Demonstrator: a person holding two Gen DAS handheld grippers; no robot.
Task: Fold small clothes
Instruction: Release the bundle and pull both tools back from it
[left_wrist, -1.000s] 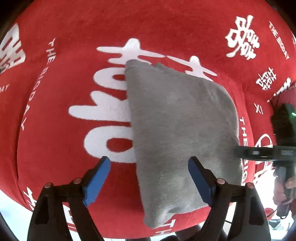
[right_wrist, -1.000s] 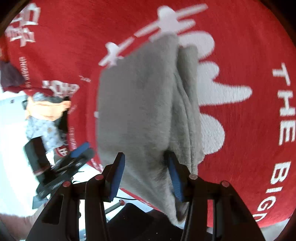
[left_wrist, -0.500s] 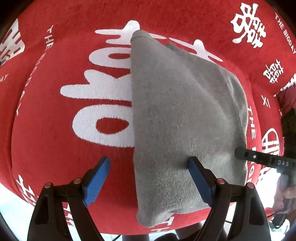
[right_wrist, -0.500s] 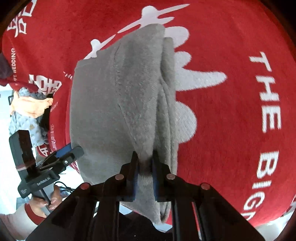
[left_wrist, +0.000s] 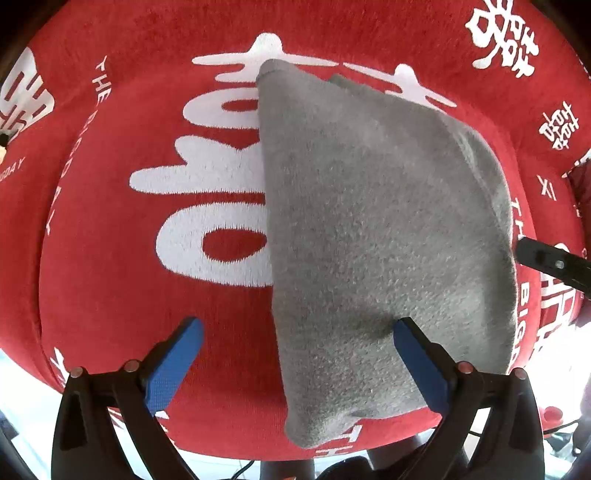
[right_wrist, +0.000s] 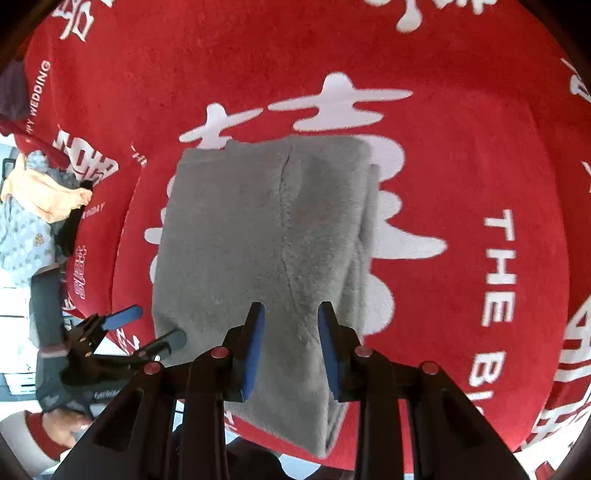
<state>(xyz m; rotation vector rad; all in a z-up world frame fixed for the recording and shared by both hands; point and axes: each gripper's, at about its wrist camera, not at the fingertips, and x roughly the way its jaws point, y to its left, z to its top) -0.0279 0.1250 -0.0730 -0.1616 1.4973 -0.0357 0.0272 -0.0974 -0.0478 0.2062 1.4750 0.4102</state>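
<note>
while the right gripper (right_wrist: 290, 347) opens off the grey garment (right_wrist: 266, 236) and the left gripper (left_wrist: 295, 363) spreads wide, lift clear without dragging; probably folded, edges unclear.

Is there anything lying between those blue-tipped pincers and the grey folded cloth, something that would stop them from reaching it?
Nothing visible. The grey folded cloth lies alone on the red cloth. The right gripper hangs directly over its near edge, jaws opening, nothing between them. The left gripper, also opening, has one pad over the cloth. Other clothes lie off to the side.
</note>
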